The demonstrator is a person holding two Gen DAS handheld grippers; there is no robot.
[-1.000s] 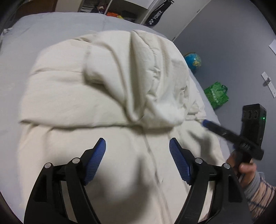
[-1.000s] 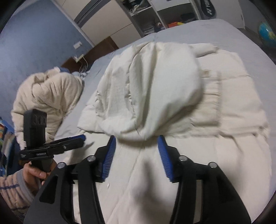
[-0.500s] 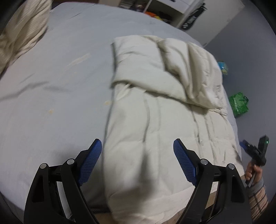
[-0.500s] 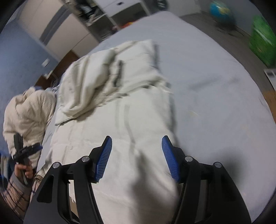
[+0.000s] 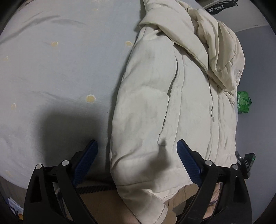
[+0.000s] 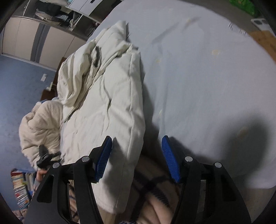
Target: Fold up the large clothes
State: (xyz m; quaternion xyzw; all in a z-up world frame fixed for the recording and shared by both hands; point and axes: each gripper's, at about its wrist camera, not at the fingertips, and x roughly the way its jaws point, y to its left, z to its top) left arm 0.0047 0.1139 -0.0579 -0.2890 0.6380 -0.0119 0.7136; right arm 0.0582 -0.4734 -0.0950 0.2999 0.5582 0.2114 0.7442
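Change: both grippers have drawn back to the bed's near edge; the left gripper (image 5: 137,155) jaws have just been opening.
Coat (image 5: 163,103): cream, quilted, puffy; folded lengthwise, centre frame.
Bedsheet (image 5: 60,69): smooth grey-blue.
Right gripper (image 6: 137,155): jaws spread, unclamped, astride the coat's edge.

Only one text can be read: the white word "YONEX" with its small logo, printed on a black bag (image 5: 219,6) at about one o'clock in the left wrist view. The print on the green bag (image 5: 243,102) at three o'clock is too small to read.
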